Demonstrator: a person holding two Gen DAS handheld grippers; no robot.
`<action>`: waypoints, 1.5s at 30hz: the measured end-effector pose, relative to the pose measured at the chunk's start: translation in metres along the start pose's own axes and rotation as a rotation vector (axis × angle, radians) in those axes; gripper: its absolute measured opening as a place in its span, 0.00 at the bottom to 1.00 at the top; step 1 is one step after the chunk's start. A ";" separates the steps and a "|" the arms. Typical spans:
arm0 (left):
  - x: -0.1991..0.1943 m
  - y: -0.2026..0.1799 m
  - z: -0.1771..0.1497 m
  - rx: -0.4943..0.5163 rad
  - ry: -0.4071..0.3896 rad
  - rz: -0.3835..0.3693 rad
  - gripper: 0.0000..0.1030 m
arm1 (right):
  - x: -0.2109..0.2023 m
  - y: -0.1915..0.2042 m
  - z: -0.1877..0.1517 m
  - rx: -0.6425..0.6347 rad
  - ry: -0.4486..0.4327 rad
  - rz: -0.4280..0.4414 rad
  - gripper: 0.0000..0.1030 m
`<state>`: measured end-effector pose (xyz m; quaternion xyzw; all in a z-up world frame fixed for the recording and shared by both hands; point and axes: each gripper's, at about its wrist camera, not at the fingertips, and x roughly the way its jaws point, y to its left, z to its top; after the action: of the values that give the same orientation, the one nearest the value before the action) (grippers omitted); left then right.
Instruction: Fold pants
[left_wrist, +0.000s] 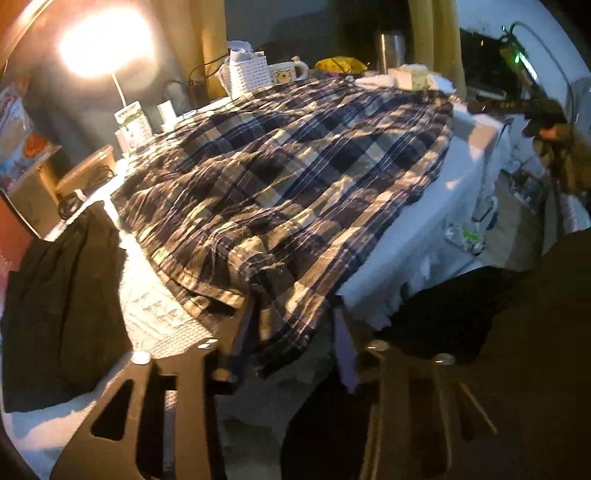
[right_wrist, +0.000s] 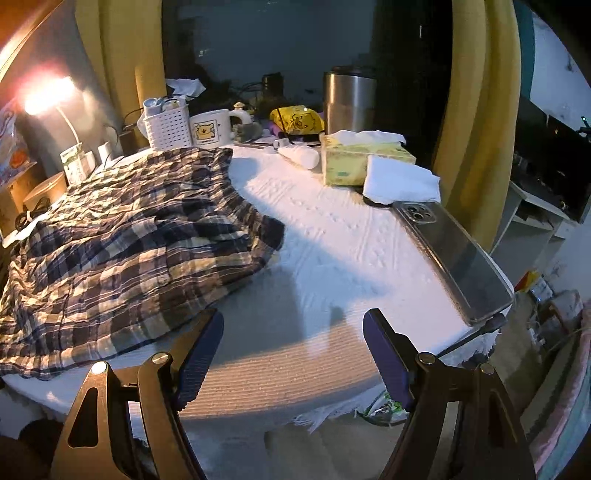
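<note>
The plaid pants (left_wrist: 288, 177) lie spread and rumpled across the white textured cloth that covers the table (right_wrist: 332, 236). In the left wrist view the near hem of the pants hangs over the table's front edge and drops between the two fingers of the left gripper (left_wrist: 291, 354). The fabric sits between the left finger (left_wrist: 221, 354) and the purple pad on the right side, but that picture is blurred and dark there, so it cannot be told whether the pads press on the cloth. A dark garment (left_wrist: 62, 302) lies on the table just to the left of the pants.

In the right wrist view the right gripper (right_wrist: 293, 350) stands with its jaws wide apart and nothing between them. Its fingertips are over bare tablecloth near the front edge. Its left finger (right_wrist: 201, 354) is just beside the near right edge of the pants; contact cannot be judged.

At the far side of the table stand a white basket (right_wrist: 168, 127), a bear-printed mug (right_wrist: 212, 129), a yellow packet (right_wrist: 297, 120) and a steel tumbler (right_wrist: 349, 99). A tissue box (right_wrist: 351, 162) sits to the right, with a folded white cloth (right_wrist: 400, 181) against it. A phone (right_wrist: 454, 254) lies camera side up along the right edge of the table. A lit lamp (right_wrist: 48, 96) glares at the far left.
</note>
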<state>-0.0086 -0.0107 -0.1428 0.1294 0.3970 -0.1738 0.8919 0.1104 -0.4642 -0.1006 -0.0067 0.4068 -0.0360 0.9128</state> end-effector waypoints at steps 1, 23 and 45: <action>-0.001 0.001 0.000 -0.005 0.000 -0.011 0.27 | 0.000 -0.001 0.000 0.002 -0.001 -0.001 0.77; -0.022 0.069 0.017 -0.224 -0.047 0.076 0.02 | 0.025 0.016 0.002 -0.263 0.006 -0.086 0.86; 0.014 0.055 0.016 -0.217 0.031 0.029 0.03 | 0.053 0.078 0.026 -0.433 -0.085 0.078 0.14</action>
<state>0.0332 0.0308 -0.1377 0.0407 0.4255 -0.1149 0.8967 0.1700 -0.3902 -0.1256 -0.1882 0.3662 0.0880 0.9070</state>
